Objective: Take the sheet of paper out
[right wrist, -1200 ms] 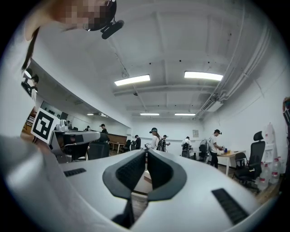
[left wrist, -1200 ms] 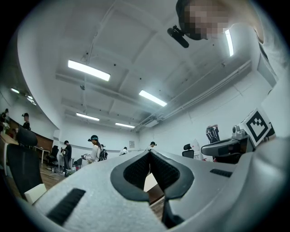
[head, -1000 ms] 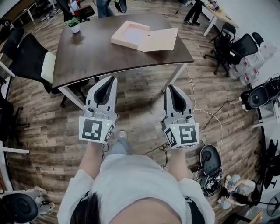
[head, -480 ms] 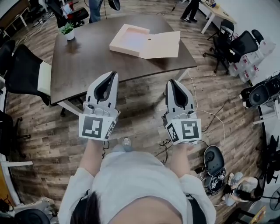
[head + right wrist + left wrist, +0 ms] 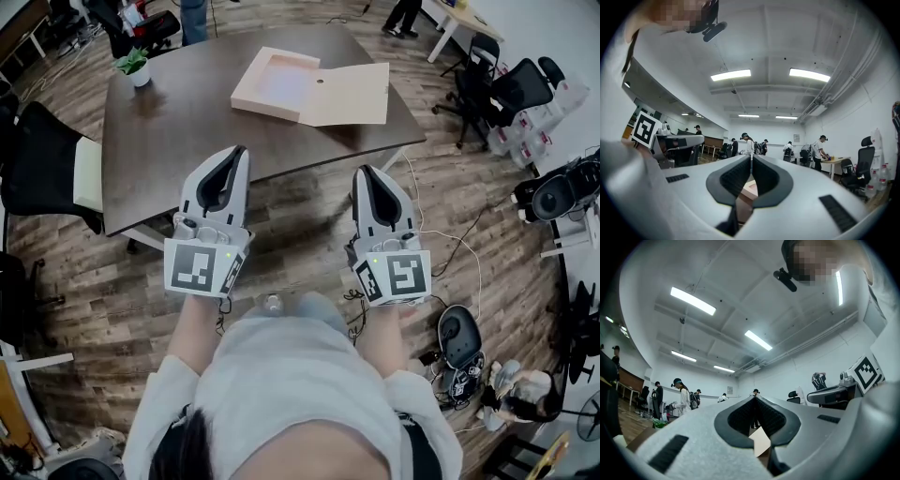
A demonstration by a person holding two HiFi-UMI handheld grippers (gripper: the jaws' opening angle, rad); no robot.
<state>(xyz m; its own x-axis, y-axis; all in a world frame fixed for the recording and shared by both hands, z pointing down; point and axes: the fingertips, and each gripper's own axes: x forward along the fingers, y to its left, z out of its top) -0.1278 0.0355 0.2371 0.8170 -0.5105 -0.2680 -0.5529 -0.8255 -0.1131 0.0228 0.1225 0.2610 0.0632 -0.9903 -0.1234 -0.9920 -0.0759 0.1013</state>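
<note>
A shallow tan box (image 5: 277, 81) lies open on the dark brown table (image 5: 178, 131), with its lid flap (image 5: 349, 93) spread flat to the right. The inside of the box looks pale pink, and I cannot make out a separate sheet of paper. My left gripper (image 5: 241, 151) hovers over the table's near edge, shut and empty. My right gripper (image 5: 362, 172) is just short of that edge over the floor, also shut and empty. In the left gripper view the jaws (image 5: 755, 397) meet, with the box (image 5: 762, 443) showing behind them. The right gripper (image 5: 751, 155) view shows the same.
A small potted plant (image 5: 135, 66) stands at the table's far left corner. A black chair (image 5: 47, 169) sits left of the table, and more office chairs (image 5: 511, 92) are on the right. Cables (image 5: 441, 244) and gear lie on the wood floor. Several people stand in the background.
Both grippers have moved forward toward the table together; the left one now reaches over its near edge. Their jaws stay shut.
</note>
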